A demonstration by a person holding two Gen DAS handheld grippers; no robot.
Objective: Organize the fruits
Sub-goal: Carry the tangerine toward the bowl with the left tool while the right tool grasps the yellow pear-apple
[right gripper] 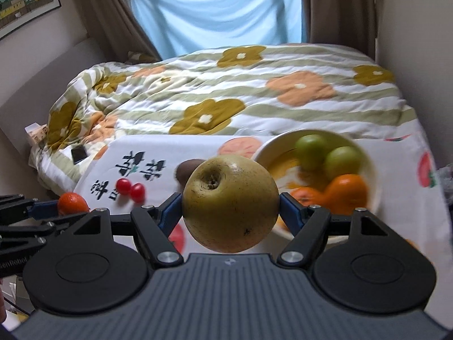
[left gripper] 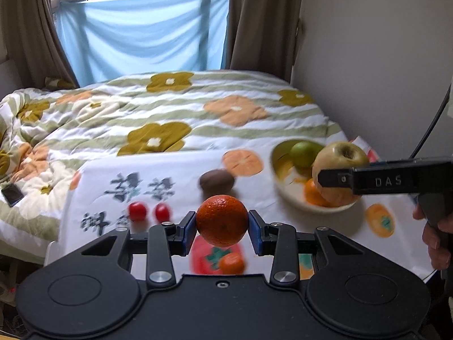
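Note:
My left gripper (left gripper: 222,223) is shut on a small orange tangerine (left gripper: 222,221), held above the white printed cloth (left gripper: 170,170). My right gripper (right gripper: 230,206) is shut on a large yellow-green apple (right gripper: 230,202), lifted beside the white bowl (right gripper: 371,170). In the left wrist view that apple (left gripper: 339,155) hangs in front of the bowl (left gripper: 286,195). The bowl holds two green fruits (right gripper: 312,151) and orange ones (right gripper: 345,191). A brown kiwi (left gripper: 216,181) and two cherry tomatoes (left gripper: 138,211) lie on the cloth. The tangerine (right gripper: 72,202) shows at the right wrist view's left edge.
The cloth lies on a bed with a flowered quilt (left gripper: 170,107). A dark phone (left gripper: 12,195) rests on the quilt at left. Curtains and a blue sheet (left gripper: 141,34) hang behind the bed. A wall (left gripper: 368,56) runs along the right. A person's hand (left gripper: 436,235) grips the right tool.

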